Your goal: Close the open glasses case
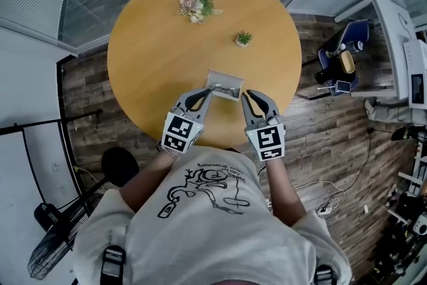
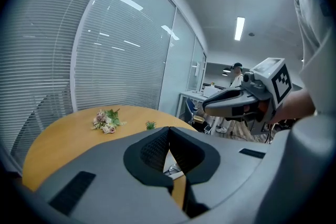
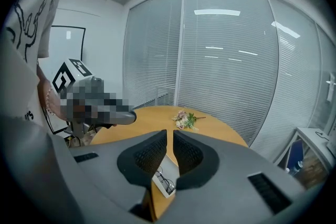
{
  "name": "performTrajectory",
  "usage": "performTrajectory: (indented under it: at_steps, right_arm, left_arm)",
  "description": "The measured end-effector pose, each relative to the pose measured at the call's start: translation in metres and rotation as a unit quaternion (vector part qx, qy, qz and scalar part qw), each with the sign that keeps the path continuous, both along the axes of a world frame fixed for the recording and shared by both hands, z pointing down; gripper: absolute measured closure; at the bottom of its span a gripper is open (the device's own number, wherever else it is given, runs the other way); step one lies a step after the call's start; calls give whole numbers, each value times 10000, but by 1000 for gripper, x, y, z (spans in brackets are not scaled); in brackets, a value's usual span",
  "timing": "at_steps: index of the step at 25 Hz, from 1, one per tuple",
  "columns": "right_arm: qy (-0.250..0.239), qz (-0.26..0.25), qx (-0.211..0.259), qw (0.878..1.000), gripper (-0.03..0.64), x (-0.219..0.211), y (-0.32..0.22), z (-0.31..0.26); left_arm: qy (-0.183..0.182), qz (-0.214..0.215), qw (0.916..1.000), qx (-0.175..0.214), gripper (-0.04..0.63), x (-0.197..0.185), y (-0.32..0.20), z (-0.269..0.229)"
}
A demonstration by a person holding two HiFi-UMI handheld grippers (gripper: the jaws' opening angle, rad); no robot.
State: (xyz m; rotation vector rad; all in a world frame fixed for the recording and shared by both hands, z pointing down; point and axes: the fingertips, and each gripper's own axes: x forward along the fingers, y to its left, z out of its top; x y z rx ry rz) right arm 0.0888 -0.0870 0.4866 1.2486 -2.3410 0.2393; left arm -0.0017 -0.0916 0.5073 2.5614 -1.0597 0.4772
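Two tools at the table's near rim, just ahead of the person's shirt. On the left gripper (image 1: 207, 92), jaws tip to tip, nothing pinched. On the right gripper (image 1: 245, 95), jaws a thin slit apart, nothing between. Tips just short of the glasses case (image 1: 223, 85), one toward each end; cannot tell whether either touches it.

Case on the round table (image 1: 147, 57), close to the near rim, just beyond and between the two sets of tips. Lies open, lid not down. Pair of glasses (image 3: 165, 182) visible inside from the right gripper view.

Farther out, small potted plant (image 1: 243, 39), well apart from the case. Beyond that, sprig of flowers (image 1: 197, 6) toward the far rim.

Assessment: grippers in position, closing not begun. Remains to swing the lid over onto the base and press it to. Judged near the start of the task.
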Motion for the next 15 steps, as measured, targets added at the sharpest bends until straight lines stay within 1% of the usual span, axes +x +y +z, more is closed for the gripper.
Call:
performTrajectory:
  at_steps: [7, 10, 15]
  right_arm:
    - [205, -86, -172, 9996, 565, -2, -4, 27]
    - [296, -128, -251, 9992, 561, -2, -5, 38]
    - [501, -224, -333, 9979, 557, -2, -10, 56]
  left_arm:
    - [-223, 62, 9994, -247, 575, -4, 1, 33]
    - [-285, 95, 9992, -274, 575, -4, -1, 46]
    - [-441, 128, 9978, -473, 575, -8, -1, 69]
